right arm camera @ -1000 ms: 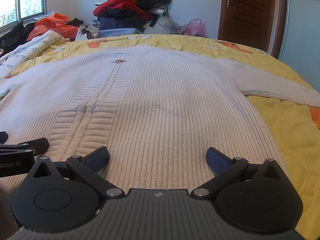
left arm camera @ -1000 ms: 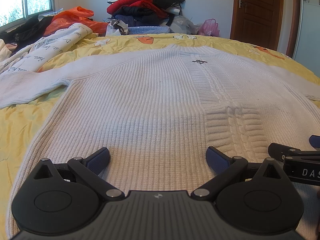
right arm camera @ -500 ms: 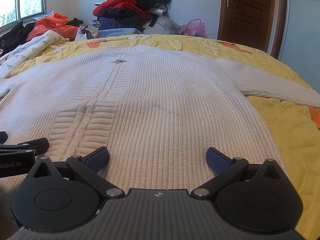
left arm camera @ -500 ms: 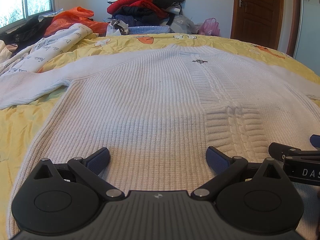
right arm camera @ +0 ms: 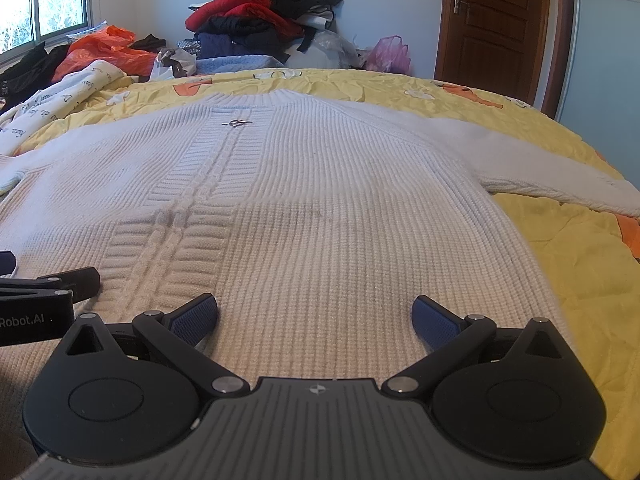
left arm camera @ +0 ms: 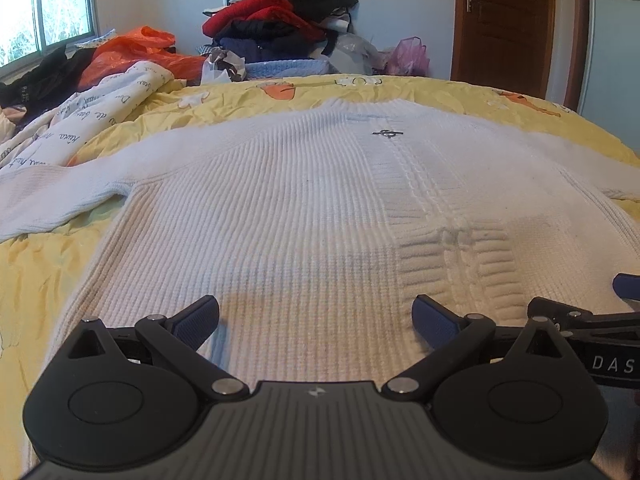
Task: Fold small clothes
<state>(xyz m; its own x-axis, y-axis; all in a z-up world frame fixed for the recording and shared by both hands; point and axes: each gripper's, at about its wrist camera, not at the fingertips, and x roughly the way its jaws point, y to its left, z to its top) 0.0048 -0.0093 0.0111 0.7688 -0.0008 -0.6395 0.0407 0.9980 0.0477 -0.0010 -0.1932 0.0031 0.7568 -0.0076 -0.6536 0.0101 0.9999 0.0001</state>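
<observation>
Yellow quilted bed cover (left arm camera: pixel 36 280) carries the white ribbed knit sweater (left arm camera: pixel 288 216) flat, collar far & hem nearest, so left gripper (left arm camera: pixel 316 314) and right gripper (right arm camera: pixel 314 314), both spread wide & empty, sit side-by-side at hem.

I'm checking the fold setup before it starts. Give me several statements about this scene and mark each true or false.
1. The white ribbed knit sweater lies spread flat on the yellow printed bedspread. True.
2. The left gripper is clamped on the hem. False: its jaws stand wide open, holding nothing.
3. The right gripper is open. True.
4. Both sleeves are folded across the chest. False: each sleeve stretches outward to its side.
5. The brown wooden door is shut. True.
</observation>
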